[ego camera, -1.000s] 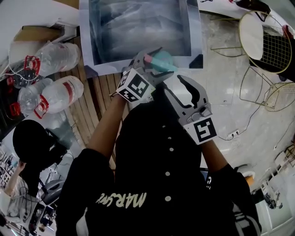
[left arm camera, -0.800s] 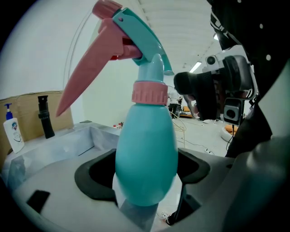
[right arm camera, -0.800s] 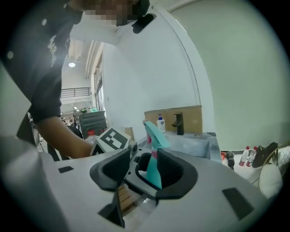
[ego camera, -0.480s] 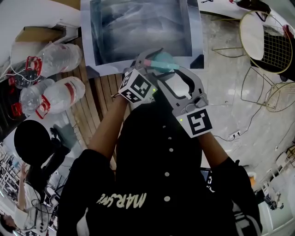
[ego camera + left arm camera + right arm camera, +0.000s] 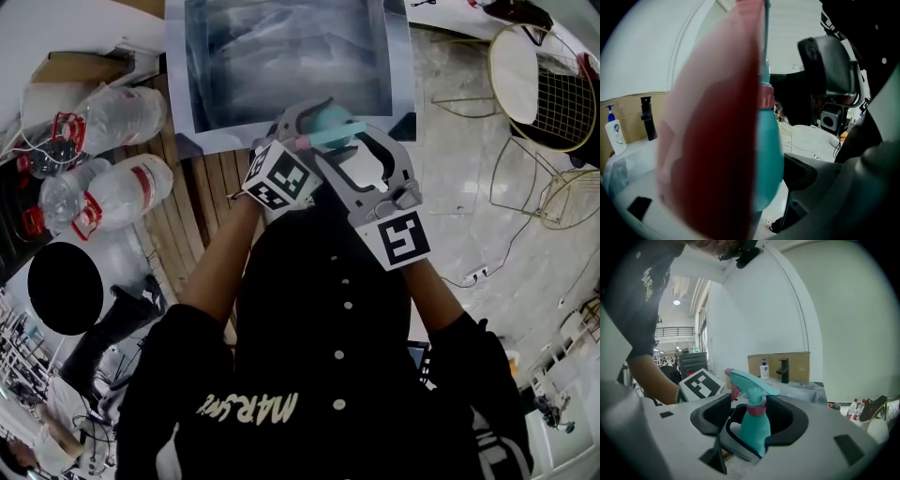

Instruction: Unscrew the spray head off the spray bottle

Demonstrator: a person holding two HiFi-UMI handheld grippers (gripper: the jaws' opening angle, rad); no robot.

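Between the jaws of my right gripper (image 5: 752, 422) stands the spray bottle (image 5: 754, 434), upright; the 2 jaws are pressed in on its teal body from either side, below the pink collar (image 5: 757, 408). Above that grip the spray head (image 5: 751, 380) sits square on the collar, trigger side turned away to the gripper's left; I see no gap or tilt at the thread.

Off that same left side is my left gripper (image 5: 305, 129), its marker cube (image 5: 699, 383) just beside the head. Its own view is swamped by the pink trigger (image 5: 708, 140) right against the lens, with the teal body just behind it; I read its jaws as clamped on the spray head at the trigger. The head view agrees, with grey jaws either side of the pink part.

My judgement: both holds are set, 1 on the body and 1 on the head, but no unscrewing shows yet; all the turning is left, then lifting the head clear of the bottle.
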